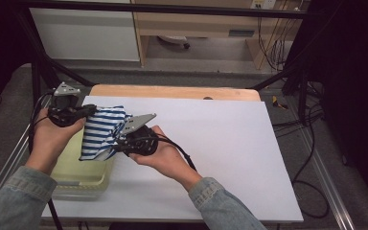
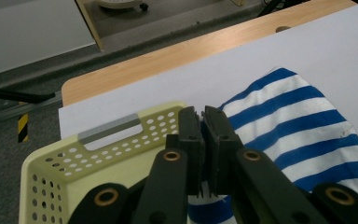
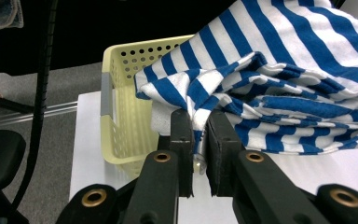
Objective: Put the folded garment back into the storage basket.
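A blue-and-white striped cloth (image 1: 103, 130) hangs folded between my two grippers, above the pale yellow basket (image 1: 84, 179) at the table's left edge. At the cloth's far left edge, my left gripper (image 1: 87, 111) is shut on the fabric. My right gripper (image 1: 116, 143) is shut on its near right edge. In the left gripper view the jaws (image 2: 202, 122) pinch the cloth (image 2: 303, 130) over the basket's perforated rim (image 2: 116, 140). In the right gripper view the jaws (image 3: 199, 125) clamp a bunched fold of the cloth (image 3: 279, 88) with the basket (image 3: 126, 107) behind it.
A white sheet (image 1: 211, 143) covers the wooden table (image 1: 172, 91). Black frame bars (image 1: 43, 67) stand at the far left, and cables (image 1: 311, 143) trail on the floor at the right. A pale cabinet (image 1: 196, 28) stands beyond the table.
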Demonstrator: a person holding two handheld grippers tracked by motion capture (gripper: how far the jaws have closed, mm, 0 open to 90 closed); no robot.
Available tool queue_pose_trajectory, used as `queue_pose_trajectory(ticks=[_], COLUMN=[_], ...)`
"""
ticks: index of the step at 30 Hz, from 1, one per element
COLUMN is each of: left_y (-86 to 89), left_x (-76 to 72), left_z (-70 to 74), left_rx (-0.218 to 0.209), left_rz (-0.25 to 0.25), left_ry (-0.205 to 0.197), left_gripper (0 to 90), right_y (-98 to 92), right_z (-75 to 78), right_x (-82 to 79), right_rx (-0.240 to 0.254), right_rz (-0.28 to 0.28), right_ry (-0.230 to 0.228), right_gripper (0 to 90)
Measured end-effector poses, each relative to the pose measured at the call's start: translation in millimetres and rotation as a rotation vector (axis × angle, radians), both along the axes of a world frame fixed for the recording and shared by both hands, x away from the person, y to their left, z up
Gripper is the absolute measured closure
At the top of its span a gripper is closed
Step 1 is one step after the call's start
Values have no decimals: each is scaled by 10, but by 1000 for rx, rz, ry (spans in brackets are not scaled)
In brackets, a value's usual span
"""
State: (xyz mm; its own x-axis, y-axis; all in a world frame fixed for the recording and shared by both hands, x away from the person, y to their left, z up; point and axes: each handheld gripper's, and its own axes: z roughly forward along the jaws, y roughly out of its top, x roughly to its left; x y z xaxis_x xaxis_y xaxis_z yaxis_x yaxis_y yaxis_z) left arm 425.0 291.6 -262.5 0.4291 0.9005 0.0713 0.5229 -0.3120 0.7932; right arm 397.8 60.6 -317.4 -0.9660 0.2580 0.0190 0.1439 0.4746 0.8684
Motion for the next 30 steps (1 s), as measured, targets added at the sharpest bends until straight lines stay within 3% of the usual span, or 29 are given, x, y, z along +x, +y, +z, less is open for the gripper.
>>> queue_pose_trajectory(ticks=[14, 30], left_y=[240, 365], left_x=[-29, -13], left_z=[-77, -153], left_rx=[-29, -37], left_rz=[34, 59], left_ry=[18, 25], left_gripper=[855, 856], right_y=[202, 377], right_z=[33, -36], right_x=[-39, -10], right_rx=[-20, -27], right_rz=[18, 14], right_ry=[-9, -8], right_gripper=[826, 826])
